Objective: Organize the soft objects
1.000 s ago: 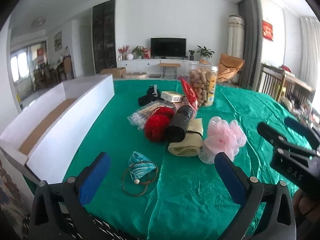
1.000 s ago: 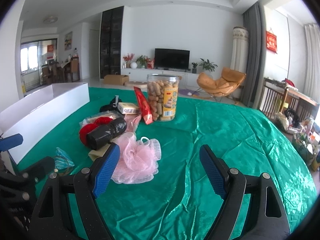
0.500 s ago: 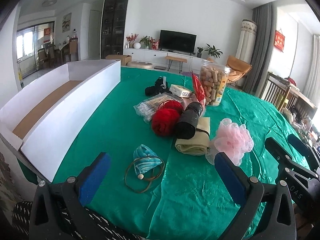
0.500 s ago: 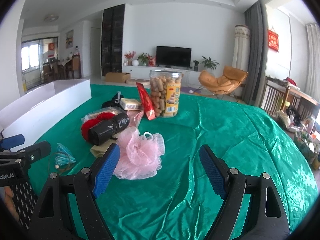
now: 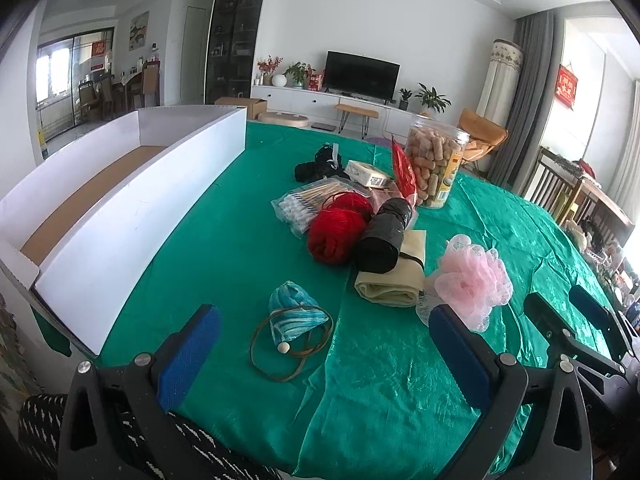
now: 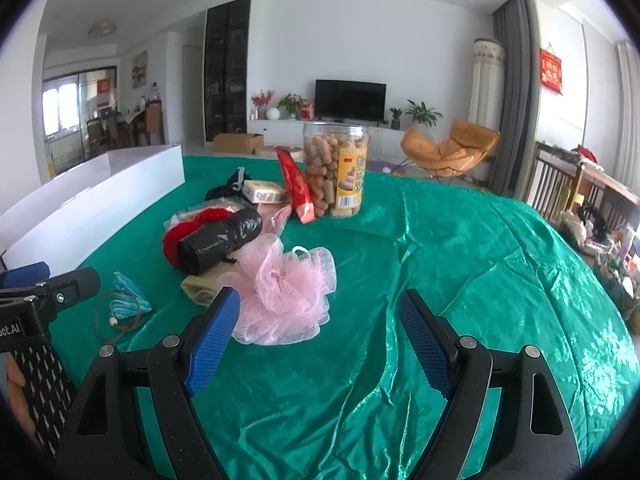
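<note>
A pile of items lies on the green tablecloth. A pink bath pouf [image 5: 472,280] [image 6: 286,294] lies nearest the right gripper. A red yarn ball [image 5: 338,234] [image 6: 182,236], a black roll [image 5: 384,236] [image 6: 220,240], a folded beige cloth [image 5: 394,284] and a blue-striped pouch with a cord [image 5: 294,314] [image 6: 122,294] lie around it. My left gripper [image 5: 324,350] is open and empty, just short of the pouch. My right gripper [image 6: 320,338] is open and empty, its left finger beside the pouf.
A long white box [image 5: 120,200] [image 6: 92,200] with a brown floor stands open on the left. A jar of snacks [image 5: 434,168] [image 6: 336,172], a red packet [image 6: 296,184], cotton swabs [image 5: 308,204] and a small box [image 5: 366,172] sit behind the pile. The table edge is near both grippers.
Both grippers have risen and tilted down slightly, so the table and box show more fully. The jaws stay open. No object has moved.
</note>
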`<state>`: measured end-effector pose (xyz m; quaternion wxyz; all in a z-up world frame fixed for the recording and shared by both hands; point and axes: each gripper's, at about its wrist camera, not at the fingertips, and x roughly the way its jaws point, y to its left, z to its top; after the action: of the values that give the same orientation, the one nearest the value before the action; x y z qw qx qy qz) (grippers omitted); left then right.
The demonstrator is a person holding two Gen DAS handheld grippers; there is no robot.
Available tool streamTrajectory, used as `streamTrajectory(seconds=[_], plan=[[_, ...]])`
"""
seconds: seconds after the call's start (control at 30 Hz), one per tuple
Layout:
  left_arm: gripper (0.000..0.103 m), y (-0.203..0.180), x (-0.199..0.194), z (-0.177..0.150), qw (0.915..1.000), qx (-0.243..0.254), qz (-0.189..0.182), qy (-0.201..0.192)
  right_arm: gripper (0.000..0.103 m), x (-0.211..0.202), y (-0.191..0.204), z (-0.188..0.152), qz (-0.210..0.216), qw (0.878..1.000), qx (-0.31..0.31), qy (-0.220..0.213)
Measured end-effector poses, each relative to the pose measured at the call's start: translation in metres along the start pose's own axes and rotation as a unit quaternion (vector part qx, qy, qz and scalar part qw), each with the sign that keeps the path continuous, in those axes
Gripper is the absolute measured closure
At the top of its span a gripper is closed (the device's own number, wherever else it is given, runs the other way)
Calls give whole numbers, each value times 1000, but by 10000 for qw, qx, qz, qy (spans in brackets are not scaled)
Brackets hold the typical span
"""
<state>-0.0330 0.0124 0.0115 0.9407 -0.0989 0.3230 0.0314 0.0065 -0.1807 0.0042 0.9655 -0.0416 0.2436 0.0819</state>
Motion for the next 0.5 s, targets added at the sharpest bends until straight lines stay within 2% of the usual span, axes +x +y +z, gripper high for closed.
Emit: streamTrajectory(seconds=[0.5], plan=[[0,-1,4,0,9999,45,22,86,19,2,0,-3,13,10000,8,60]])
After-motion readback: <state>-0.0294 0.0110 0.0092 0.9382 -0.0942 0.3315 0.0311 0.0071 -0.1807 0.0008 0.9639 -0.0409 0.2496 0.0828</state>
